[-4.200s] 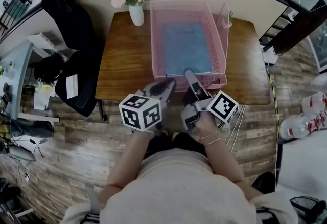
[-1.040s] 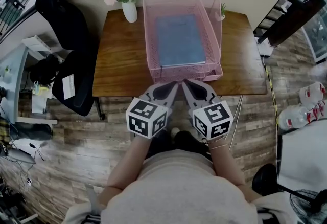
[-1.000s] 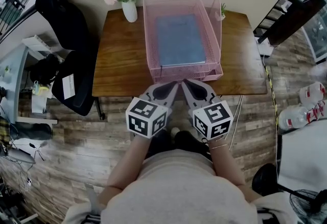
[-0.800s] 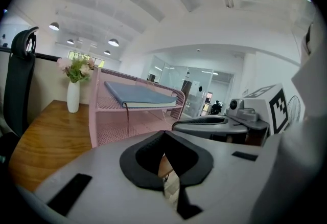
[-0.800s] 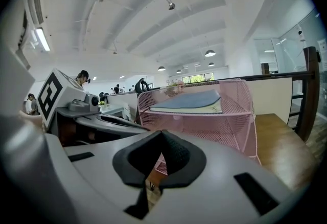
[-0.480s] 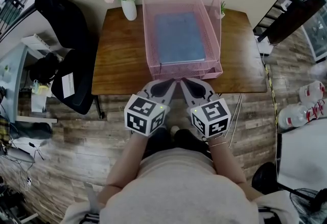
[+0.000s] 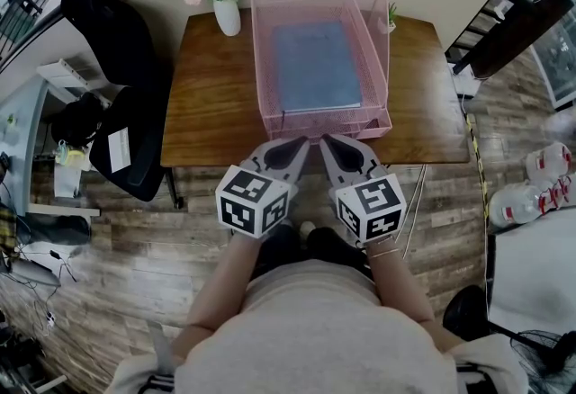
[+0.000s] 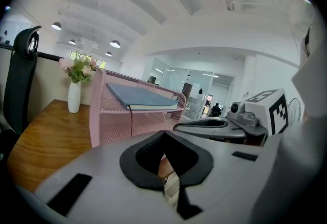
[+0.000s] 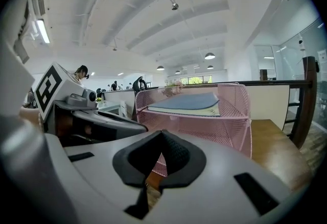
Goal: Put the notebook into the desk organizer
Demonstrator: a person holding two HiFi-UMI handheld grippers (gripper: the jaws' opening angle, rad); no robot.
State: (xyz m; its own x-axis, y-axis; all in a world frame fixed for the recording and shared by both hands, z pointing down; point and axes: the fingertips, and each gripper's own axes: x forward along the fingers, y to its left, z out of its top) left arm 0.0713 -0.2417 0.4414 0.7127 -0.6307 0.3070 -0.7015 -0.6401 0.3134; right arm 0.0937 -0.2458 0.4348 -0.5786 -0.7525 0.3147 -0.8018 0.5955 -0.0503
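Observation:
The blue notebook (image 7: 315, 64) lies flat in the top tray of the pink mesh desk organizer (image 7: 382, 49), which stands on the wooden table (image 7: 211, 113). Both gripper views show the same: notebook (image 8: 143, 97) (image 9: 189, 101) resting on the organizer (image 8: 104, 126) (image 9: 227, 126). My left gripper (image 7: 300, 144) (image 8: 163, 133) and right gripper (image 7: 326, 141) (image 9: 161, 133) hover side by side at the table's front edge, just short of the organizer. Both are shut with nothing between their jaws.
A white vase of flowers (image 7: 225, 13) stands at the table's back left, and a small plant (image 7: 394, 20) sits behind the organizer's right side. A black office chair (image 7: 126, 86) is left of the table. Water bottles (image 7: 535, 199) lie on the floor at right.
Since the earliest frame my right gripper has drawn back from the organizer's front, and both grippers now sit level. Over the last second nothing has visibly moved.

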